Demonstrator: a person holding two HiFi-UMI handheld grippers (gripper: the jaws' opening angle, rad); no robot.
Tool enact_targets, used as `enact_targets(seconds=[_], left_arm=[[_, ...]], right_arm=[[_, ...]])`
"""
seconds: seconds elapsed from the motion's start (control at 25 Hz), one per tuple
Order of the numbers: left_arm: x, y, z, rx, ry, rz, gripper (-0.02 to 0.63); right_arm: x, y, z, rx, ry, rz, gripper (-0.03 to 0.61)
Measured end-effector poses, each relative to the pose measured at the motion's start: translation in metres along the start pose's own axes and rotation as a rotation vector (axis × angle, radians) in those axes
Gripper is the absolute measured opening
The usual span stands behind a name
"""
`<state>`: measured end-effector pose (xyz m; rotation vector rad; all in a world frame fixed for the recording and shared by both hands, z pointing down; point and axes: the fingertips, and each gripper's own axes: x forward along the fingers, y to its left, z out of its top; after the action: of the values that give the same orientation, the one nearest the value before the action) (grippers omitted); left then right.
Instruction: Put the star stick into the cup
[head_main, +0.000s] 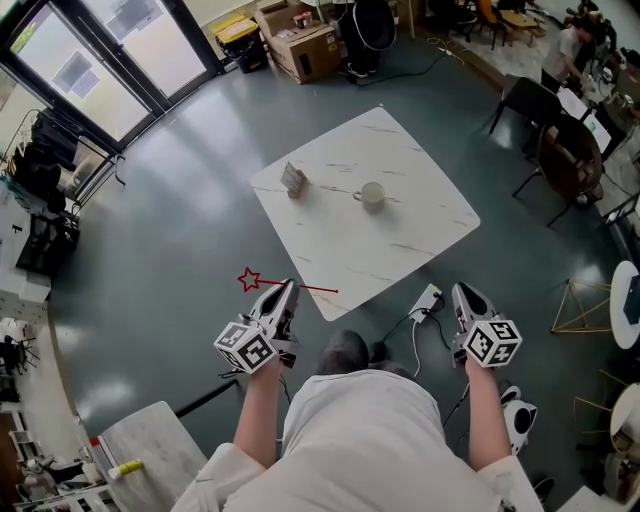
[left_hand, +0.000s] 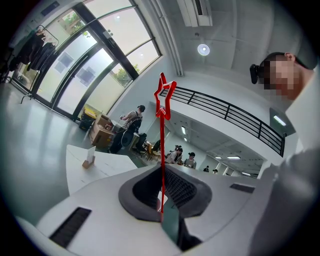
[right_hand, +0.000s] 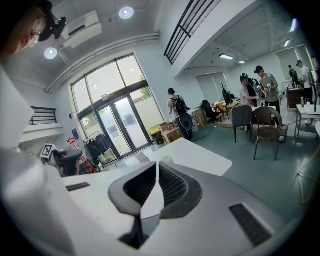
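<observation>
In the head view my left gripper (head_main: 286, 297) is shut on the thin red star stick (head_main: 300, 287). The stick lies crosswise in the jaws just off the table's near corner, with its star (head_main: 249, 280) to the left. In the left gripper view the star stick (left_hand: 161, 145) rises straight up from the closed left gripper (left_hand: 161, 195). The white cup (head_main: 371, 195) stands near the middle of the white marble table (head_main: 420, 215), well ahead of both grippers. My right gripper (head_main: 462, 296) hangs off the table's near right side, shut and empty. In the right gripper view the right gripper (right_hand: 156, 181) partly hides the cup (right_hand: 167, 160).
A small card holder (head_main: 293, 179) stands on the table left of the cup. Cables and a power strip (head_main: 426, 299) lie on the dark floor near my feet. Cardboard boxes (head_main: 305, 45) and chairs (head_main: 545, 125) stand farther off. People work at the far side of the room.
</observation>
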<state>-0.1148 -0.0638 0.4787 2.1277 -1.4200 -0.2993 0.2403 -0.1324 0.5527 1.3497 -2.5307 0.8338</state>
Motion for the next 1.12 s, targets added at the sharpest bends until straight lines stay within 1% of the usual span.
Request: enact_targets(seconds=[0.28,0.48,0.72,0.88,1.12], left_arm=[[0.020,0.012,0.000,-0.015,0.016,-0.008,0.023],[0.044,0.024,0.013,-0.018,0.033,-0.039,0.023],[0.082,0.053,0.032,-0.006,0.063,-0.078,0.023],[0.108,0.072,0.041,-0.016,0.091,-0.097,0.023],[0.154,0.099,0.048,-0.009,0.132,-0.130,0.023]], right_arm=[[0.014,-0.008,0.010,0.001,0.001,-0.017,0.032],[0.033,-0.011,0.019,0.003,0.007,-0.044,0.032],[0.062,-0.009,0.032,0.009,0.004,-0.078,0.032],[0.082,-0.009,0.040,0.021,0.007,-0.109,0.032],[0.116,-0.013,0.041,0.041,0.027,-0.146,0.032]])
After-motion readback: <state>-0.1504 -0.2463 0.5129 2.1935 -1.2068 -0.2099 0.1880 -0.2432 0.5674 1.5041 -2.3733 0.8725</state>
